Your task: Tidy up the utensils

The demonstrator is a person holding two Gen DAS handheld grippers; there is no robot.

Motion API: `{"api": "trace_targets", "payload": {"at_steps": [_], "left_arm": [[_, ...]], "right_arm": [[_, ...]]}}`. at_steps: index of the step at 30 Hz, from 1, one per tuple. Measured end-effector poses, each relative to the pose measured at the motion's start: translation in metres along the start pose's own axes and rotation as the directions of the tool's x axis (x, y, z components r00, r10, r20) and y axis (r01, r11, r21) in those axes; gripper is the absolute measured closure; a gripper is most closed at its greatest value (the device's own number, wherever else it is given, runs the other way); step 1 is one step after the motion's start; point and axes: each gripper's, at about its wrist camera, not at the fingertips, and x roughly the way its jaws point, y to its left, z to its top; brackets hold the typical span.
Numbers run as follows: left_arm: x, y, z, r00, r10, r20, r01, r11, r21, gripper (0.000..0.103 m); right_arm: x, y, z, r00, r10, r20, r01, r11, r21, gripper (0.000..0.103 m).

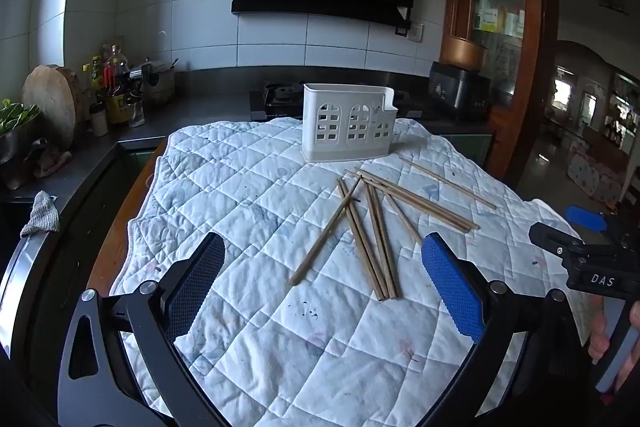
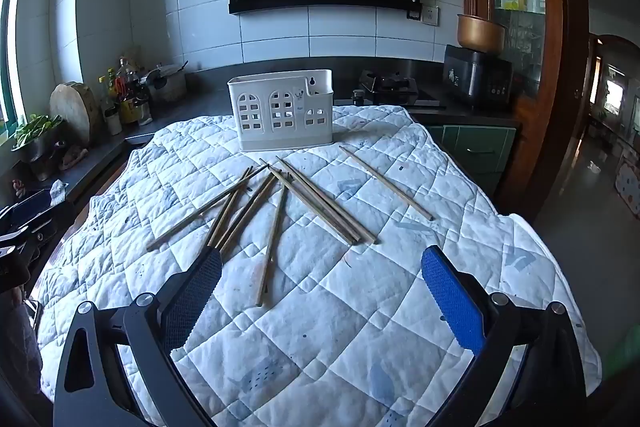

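- left gripper (image 1: pixel 322 259) is sitting at the bottom of the left wrist frame, fingers (image 1: pixel 452 287) spread as wide as they go, holding nothing, hovering over the quilted cloth (image 1: pixel 248 195)
- right gripper (image 2: pixel 321 273) is sitting the same way at the bottom of the right wrist frame, fingers (image 2: pixel 452 299) fully apart, holding nothing
- right gripper's black body is also showing at the right edge of the left wrist frame, with a hand (image 1: pixel 600 331) gripping its handle
- quilted cloth is covering the desk (image 1: pixel 116 227), whose wooden edge is peeking out along the cloth's left side
- chopsticks (image 1: pixel 376 227) are lying loose on the cloth, right of centre in the left view, several crossing each other; near ends are lying just past and between the left fingertips
- in the right wrist view the same chopsticks (image 2: pixel 280 207) are fanning out mid-frame; one near end is lying beside the left blue pad
- single chopstick (image 2: pixel 386 183) is lying apart from the pile, off to the right
- white utensil holder (image 2: pixel 282 111) is standing upright on the far edge of the cloth, beyond the chopsticks, centre of frame; can't see anything in it
- dark kitchen counter (image 2: pixel 192 99) is running behind, bottles (image 2: pixel 124 95) at upper left
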Motion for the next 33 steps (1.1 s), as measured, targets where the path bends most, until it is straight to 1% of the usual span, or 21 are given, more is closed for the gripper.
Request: {"api": "trace_targets", "payload": {"at_steps": [5, 12, 15, 25, 33], "left_arm": [[-0.001, -0.002, 0.003, 1.0, 0.0, -0.003, 0.0, 1.0, 0.002, 0.005], [0.005, -0.002, -0.002, 1.0, 0.006, -0.015, -0.005, 1.0, 0.013, 0.005], [0.005, 0.001, 0.0, 1.0, 0.009, -0.012, -0.009, 1.0, 0.007, 0.005], [0.01, 0.0, -0.001, 1.0, 0.027, -0.012, -0.027, 0.999, 0.023, 0.005], [0.01, -0.001, 0.0, 1.0, 0.029, -0.013, -0.028, 0.999, 0.027, 0.005]], "right_arm": [[-0.001, 0.0, 0.0, 1.0, 0.003, 0.008, -0.003, 1.0, 0.003, 0.006], [0.003, -0.001, 0.0, 1.0, 0.007, 0.009, -0.007, 1.0, 0.011, 0.006], [-0.001, -0.007, 0.001, 1.0, 0.006, 0.013, -0.007, 1.0, 0.011, 0.006], [-0.001, -0.001, 0.001, 1.0, 0.003, 0.017, -0.003, 1.0, 0.002, 0.006], [0.0, -0.002, 0.002, 1.0, 0.008, 0.018, -0.008, 1.0, 0.006, 0.006]]}}
